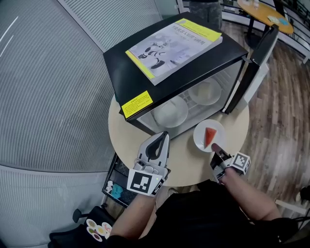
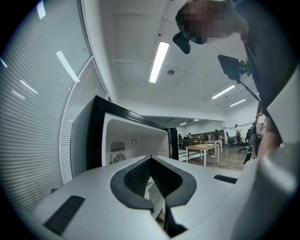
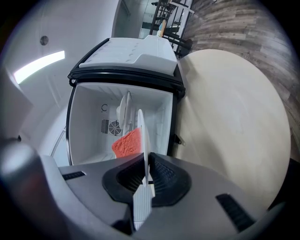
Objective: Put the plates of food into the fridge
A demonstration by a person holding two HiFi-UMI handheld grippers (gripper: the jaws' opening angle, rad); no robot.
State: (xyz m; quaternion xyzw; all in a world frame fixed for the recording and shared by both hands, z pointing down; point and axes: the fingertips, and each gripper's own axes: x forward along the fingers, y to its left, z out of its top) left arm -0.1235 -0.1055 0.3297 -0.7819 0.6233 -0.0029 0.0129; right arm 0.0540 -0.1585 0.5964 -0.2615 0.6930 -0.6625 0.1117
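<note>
A black mini fridge [image 1: 145, 72] stands on a round beige table [image 1: 184, 164], its door [image 1: 254, 68] swung open to the right. Two white plates [image 1: 170, 112] [image 1: 206, 92] lie inside. My right gripper [image 1: 216, 147] is shut on the near rim of a white plate [image 1: 201, 131] carrying a red watermelon slice [image 1: 209, 136], held just in front of the opening. In the right gripper view the plate [image 3: 140, 136] shows edge-on with the slice [image 3: 126, 143] before the fridge's white interior [image 3: 93, 122]. My left gripper [image 1: 164, 135] is shut and empty at the fridge's front left; its jaws [image 2: 151, 161] meet.
A yellow-edged book [image 1: 174, 46] lies on the fridge top. A rack with small items [image 1: 116, 186] sits under the table at the left. A ribbed wall [image 1: 53, 87] runs along the left. A wooden table [image 1: 264, 12] and a standing person [image 1: 206, 12] are far behind.
</note>
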